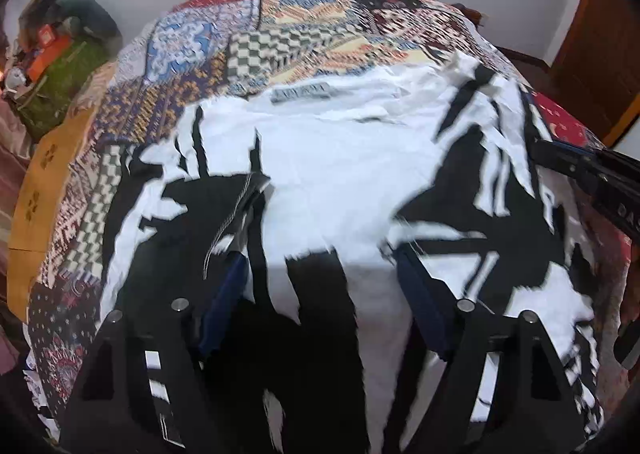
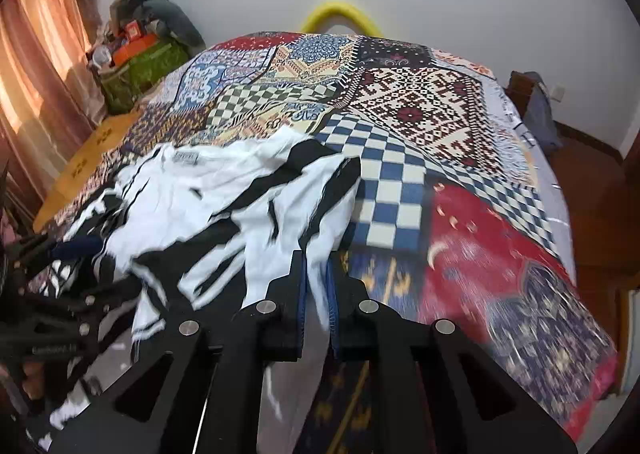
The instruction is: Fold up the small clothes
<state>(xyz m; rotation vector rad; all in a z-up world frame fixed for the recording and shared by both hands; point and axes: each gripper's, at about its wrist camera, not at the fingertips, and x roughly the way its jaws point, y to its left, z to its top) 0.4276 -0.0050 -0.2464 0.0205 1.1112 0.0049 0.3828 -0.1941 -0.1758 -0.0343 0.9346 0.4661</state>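
Observation:
A black-and-white patterned garment [image 1: 340, 174] lies crumpled on the patchwork bedspread [image 1: 208, 66], its label toward the far side. My left gripper [image 1: 322, 258] hangs over the garment's near part with its blue-padded jaws wide apart, and cloth lies between them without being pinched. In the right wrist view the garment [image 2: 192, 194] spreads to the left, and my right gripper [image 2: 316, 266] is shut on a white fold at its right edge. Each gripper shows in the other's view: the right gripper [image 1: 560, 162] at the garment's right side, the left gripper [image 2: 72, 246] at its left.
The bedspread [image 2: 420, 114] covers a bed with a wooden edge [image 1: 36, 194] on the left. A green bag with boxes and clothes [image 2: 136, 66] is piled by the curtain [image 2: 36, 74]. A yellow curved object [image 2: 340, 14] stands against the wall. Wooden floor [image 2: 592, 182] lies on the right.

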